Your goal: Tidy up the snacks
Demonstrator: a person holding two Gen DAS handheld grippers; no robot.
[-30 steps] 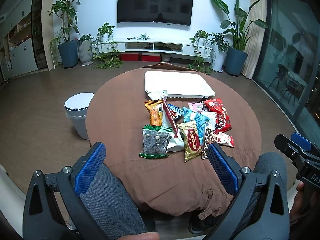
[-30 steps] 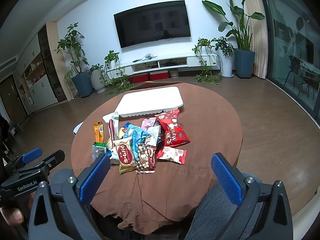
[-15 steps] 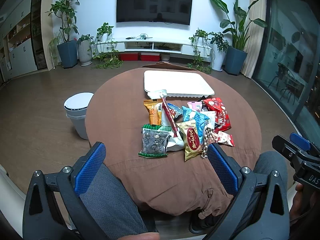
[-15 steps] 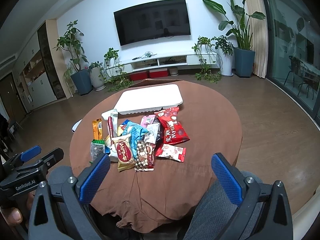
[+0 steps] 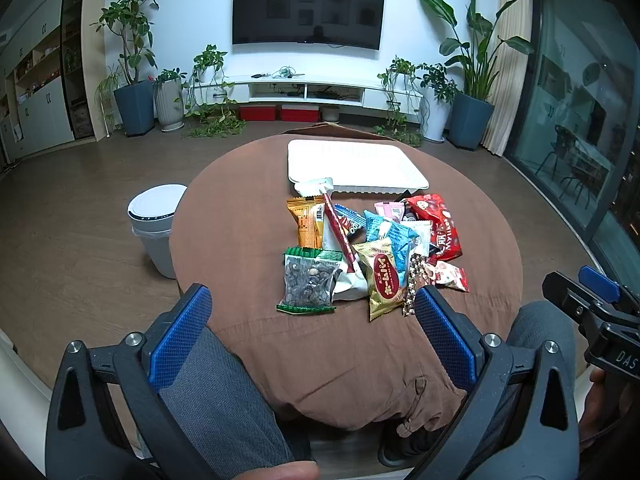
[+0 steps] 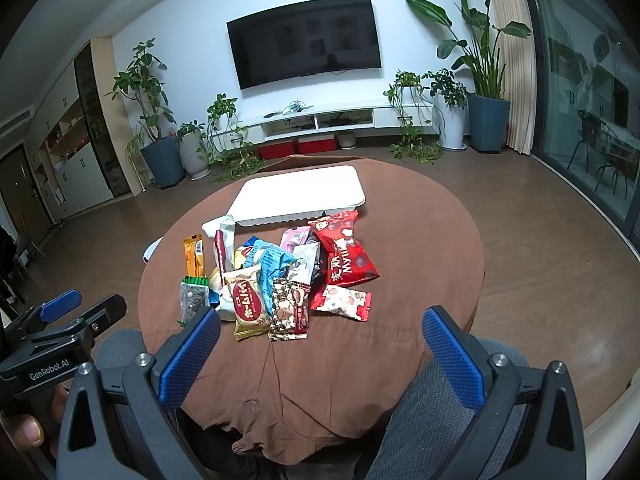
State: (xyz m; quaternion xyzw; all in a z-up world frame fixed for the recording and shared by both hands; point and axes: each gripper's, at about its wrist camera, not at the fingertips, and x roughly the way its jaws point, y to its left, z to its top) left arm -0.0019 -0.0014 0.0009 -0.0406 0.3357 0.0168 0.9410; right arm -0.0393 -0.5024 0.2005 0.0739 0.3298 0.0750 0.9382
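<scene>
A pile of snack packets lies on the round brown-clothed table (image 5: 248, 200): a clear bag of dark seeds (image 5: 308, 284), an orange packet (image 5: 307, 222), a gold packet (image 5: 382, 276), a blue packet (image 5: 390, 232) and a big red bag (image 5: 438, 224). In the right wrist view the red bag (image 6: 346, 256) and gold packet (image 6: 248, 300) show too. A white tray (image 5: 352, 166) sits behind the pile, empty (image 6: 300, 196). My left gripper (image 5: 314, 316) is open and empty at the table's near edge. My right gripper (image 6: 320, 330) is open and empty, also near the edge.
A white bin (image 5: 158, 228) stands on the floor left of the table. My knees in grey trousers (image 5: 216, 392) are under the near edge. Potted plants (image 5: 134, 92) and a TV unit (image 5: 312, 88) line the far wall.
Both grippers have eased slightly forward toward the table. The snacks and tray have not moved.
</scene>
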